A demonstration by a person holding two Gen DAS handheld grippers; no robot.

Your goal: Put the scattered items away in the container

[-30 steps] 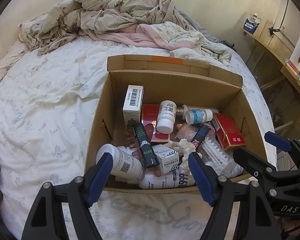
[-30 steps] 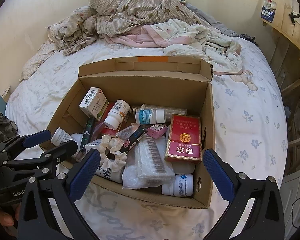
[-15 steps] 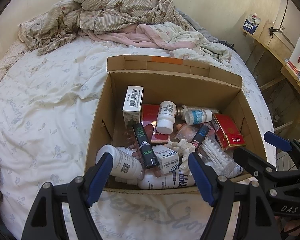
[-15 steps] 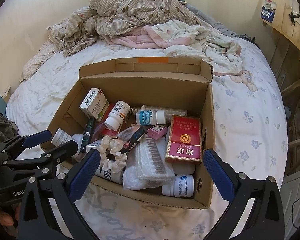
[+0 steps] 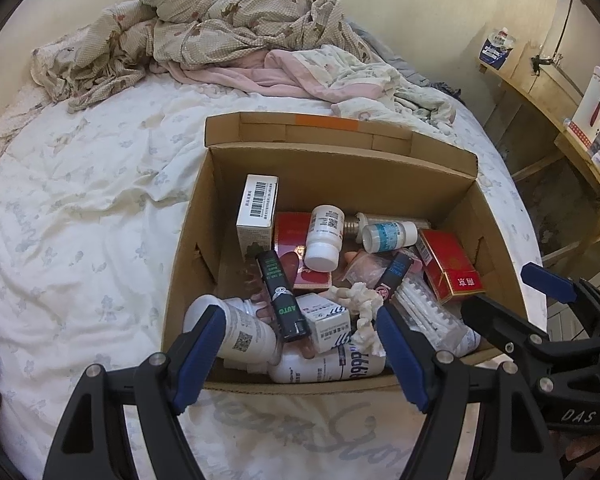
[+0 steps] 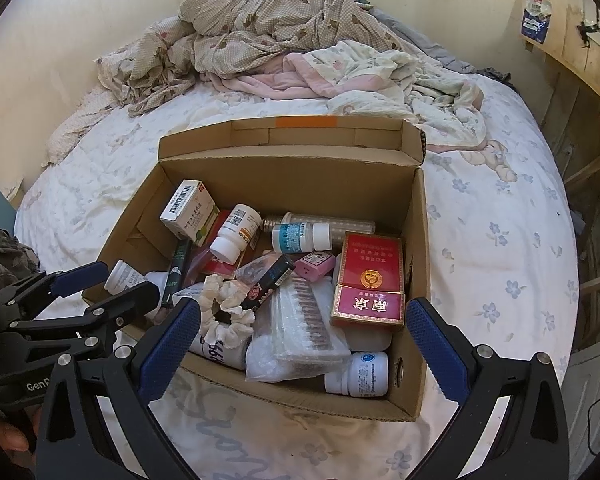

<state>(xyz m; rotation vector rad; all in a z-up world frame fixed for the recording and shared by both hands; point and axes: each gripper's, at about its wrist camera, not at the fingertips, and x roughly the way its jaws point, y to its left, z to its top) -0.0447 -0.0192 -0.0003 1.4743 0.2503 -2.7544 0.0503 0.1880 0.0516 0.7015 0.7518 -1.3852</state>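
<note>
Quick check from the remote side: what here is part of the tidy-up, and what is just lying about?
Part of the job:
cardboard box
red cigarette pack
white scrunchie
pill bottle
black lighter

Just lying about:
crumpled quilt
pink blanket
wooden shelf

Left claw (image 5: pixel 300 344) angled downward, jaws wide, empty; right claw (image 6: pixel 304 340) alongside, likewise spread, empty
</note>
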